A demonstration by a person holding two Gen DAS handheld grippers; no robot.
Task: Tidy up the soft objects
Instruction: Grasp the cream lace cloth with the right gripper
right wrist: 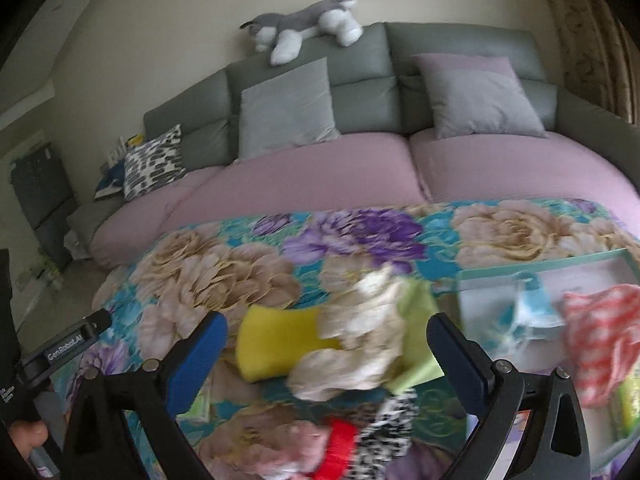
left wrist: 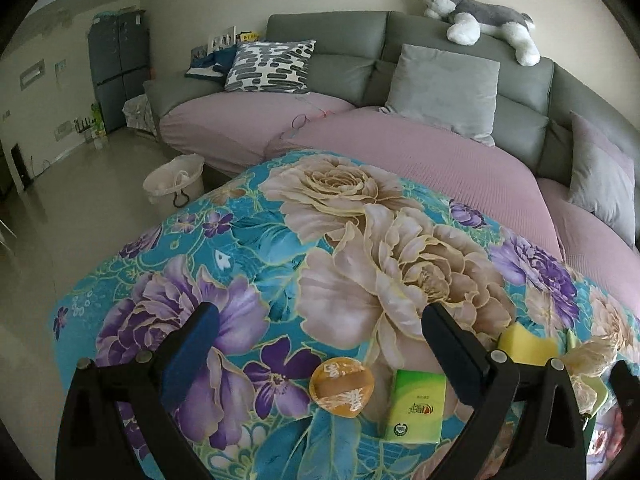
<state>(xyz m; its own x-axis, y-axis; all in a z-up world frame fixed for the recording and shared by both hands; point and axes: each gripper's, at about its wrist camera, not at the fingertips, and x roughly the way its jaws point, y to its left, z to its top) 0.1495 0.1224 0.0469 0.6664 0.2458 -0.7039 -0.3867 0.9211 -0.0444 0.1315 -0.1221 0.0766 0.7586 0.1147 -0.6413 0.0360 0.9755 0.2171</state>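
Observation:
On a floral cloth (left wrist: 248,240), my left gripper (left wrist: 320,340) is open and empty above a round orange puff (left wrist: 342,386) and a green tissue pack (left wrist: 414,404). My right gripper (right wrist: 328,344) is open and empty over a yellow sponge (right wrist: 276,340), a beige crumpled cloth (right wrist: 360,344) and a light green cloth (right wrist: 418,320). A red item (right wrist: 340,444) and a black-and-white spotted cloth (right wrist: 388,416) lie nearer. A clear box (right wrist: 540,268) at the right holds a red checked cloth (right wrist: 600,328) and a light blue item (right wrist: 532,308). The sponge (left wrist: 524,344) also shows in the left wrist view.
A grey sofa (left wrist: 440,40) with pink seat covers stands behind, with grey cushions (left wrist: 444,88), a patterned cushion (left wrist: 272,66) and a plush husky (left wrist: 480,20) on its back. A cream basket (left wrist: 174,178) sits on the floor at left. The left gripper's body (right wrist: 60,352) shows in the right wrist view.

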